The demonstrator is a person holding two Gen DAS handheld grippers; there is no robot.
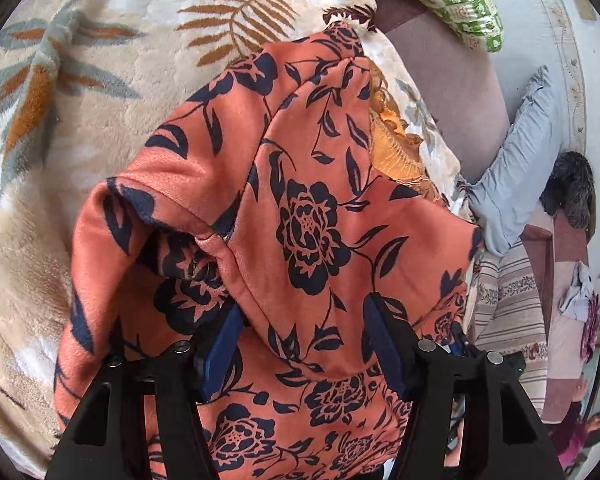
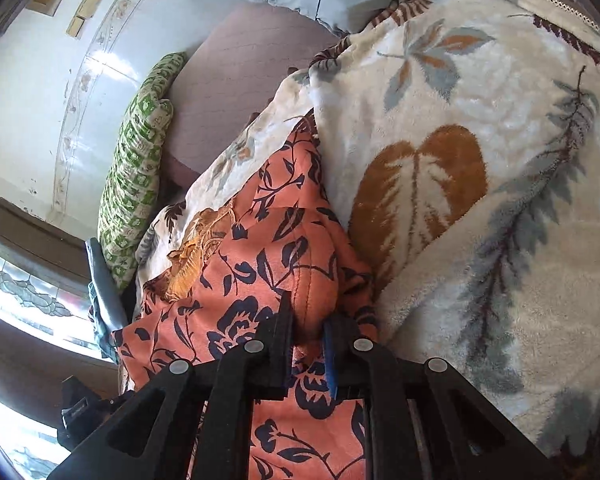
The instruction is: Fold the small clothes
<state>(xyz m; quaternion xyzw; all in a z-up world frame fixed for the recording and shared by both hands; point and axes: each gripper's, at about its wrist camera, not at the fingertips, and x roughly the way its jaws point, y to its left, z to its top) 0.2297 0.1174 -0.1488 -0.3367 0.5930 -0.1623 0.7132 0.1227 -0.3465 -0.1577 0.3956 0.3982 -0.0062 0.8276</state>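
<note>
A plush cream blanket [image 1: 100, 128] with rust and grey leaf motifs covers the bed. Beyond it, a mauve sheet [image 2: 244, 68] lies exposed. A green-and-white patterned pillow [image 2: 134, 184] rests against the pale wall [image 2: 32, 92], which carries a decorative tile border. A light blue pillow [image 1: 520, 152] sits further along. A window with leaded patterned glass [image 2: 28, 292] admits strong daylight. A striped cloth [image 1: 508, 304] lies at the bed's edge.
</note>
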